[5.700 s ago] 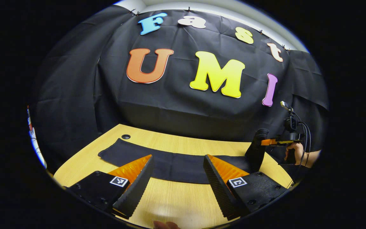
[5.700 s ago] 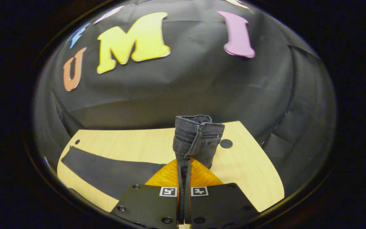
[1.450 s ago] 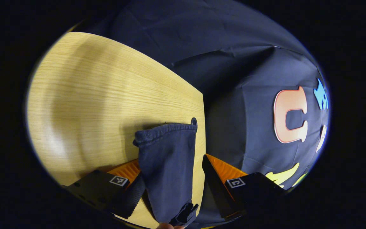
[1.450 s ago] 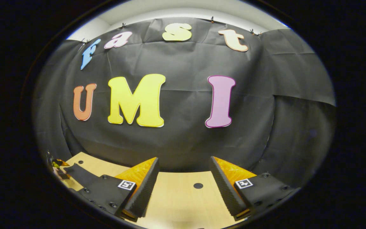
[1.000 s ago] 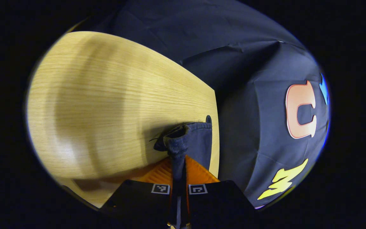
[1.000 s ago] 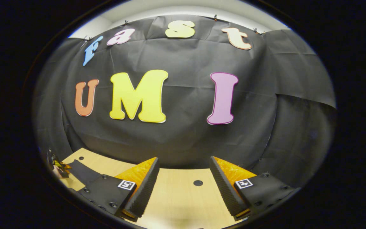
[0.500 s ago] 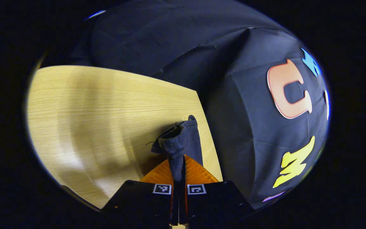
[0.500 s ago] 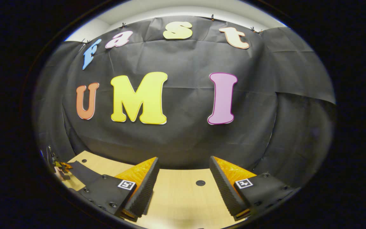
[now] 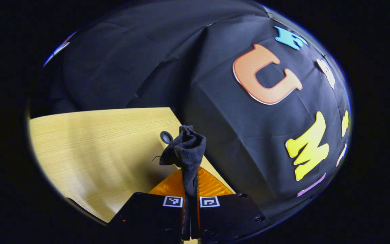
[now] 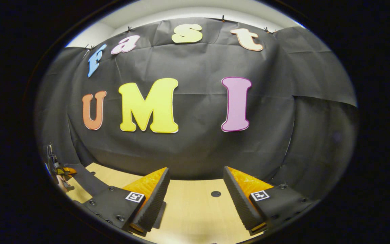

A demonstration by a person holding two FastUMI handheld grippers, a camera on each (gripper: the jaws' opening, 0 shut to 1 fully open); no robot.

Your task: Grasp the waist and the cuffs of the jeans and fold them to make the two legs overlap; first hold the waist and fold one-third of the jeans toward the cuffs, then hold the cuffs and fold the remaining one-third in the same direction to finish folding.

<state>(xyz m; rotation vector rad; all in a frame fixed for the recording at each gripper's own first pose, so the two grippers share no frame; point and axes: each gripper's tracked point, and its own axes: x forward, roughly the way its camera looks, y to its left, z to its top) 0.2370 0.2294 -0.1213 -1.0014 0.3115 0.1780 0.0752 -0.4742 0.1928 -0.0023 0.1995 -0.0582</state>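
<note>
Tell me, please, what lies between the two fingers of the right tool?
Only bare table with a small round hole, in the right gripper view; the right tool is open.

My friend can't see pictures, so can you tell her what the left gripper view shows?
The left tool is shut on the dark cuff of the jeans, which bunches up above its fingers. Behind lies a light wooden table with a small round hole, and the booth's black cloth wall.

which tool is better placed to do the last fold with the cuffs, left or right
Left, most likely. The left tool is shut on the jeans' cuff, lifted off the table. The right tool hangs open over bare table, gripping nothing.
</note>
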